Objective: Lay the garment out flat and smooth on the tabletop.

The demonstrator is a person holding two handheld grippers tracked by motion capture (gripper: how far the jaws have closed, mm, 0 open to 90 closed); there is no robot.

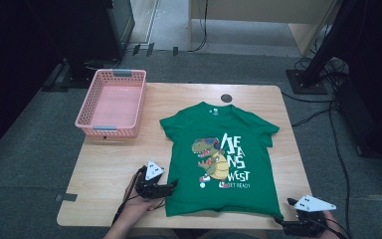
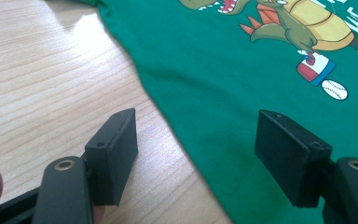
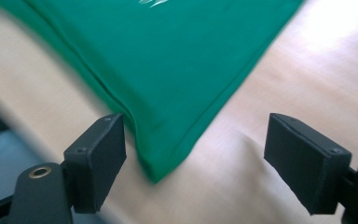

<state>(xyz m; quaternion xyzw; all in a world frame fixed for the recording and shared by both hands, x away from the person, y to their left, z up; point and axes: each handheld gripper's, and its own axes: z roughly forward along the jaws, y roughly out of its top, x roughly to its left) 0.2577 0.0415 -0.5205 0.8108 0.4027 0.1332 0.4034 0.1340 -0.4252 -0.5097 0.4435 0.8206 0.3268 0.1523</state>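
Note:
A green T-shirt (image 1: 258, 174) with a cartoon dinosaur print lies flat, front up, on the wooden table (image 1: 109, 164). My left gripper (image 1: 173, 185) rests at the shirt's lower left side. In the left gripper view the left gripper (image 2: 196, 121) is open, and the shirt's side edge (image 2: 223, 70) runs between its jaws without touching the pads. My right gripper (image 1: 283, 211) is at the table's near right corner. In the right gripper view the right gripper (image 3: 196, 123) is open, and the shirt's bottom corner (image 3: 168, 60) lies between its jaws, close to the left pad.
A pink plastic basket (image 1: 112, 102) stands at the table's far left corner, overhanging the edge. A dark round cable port (image 1: 226, 98) sits beyond the collar. Bare wood lies left of the shirt. Cables and a black stand base (image 1: 306, 79) are on the floor at right.

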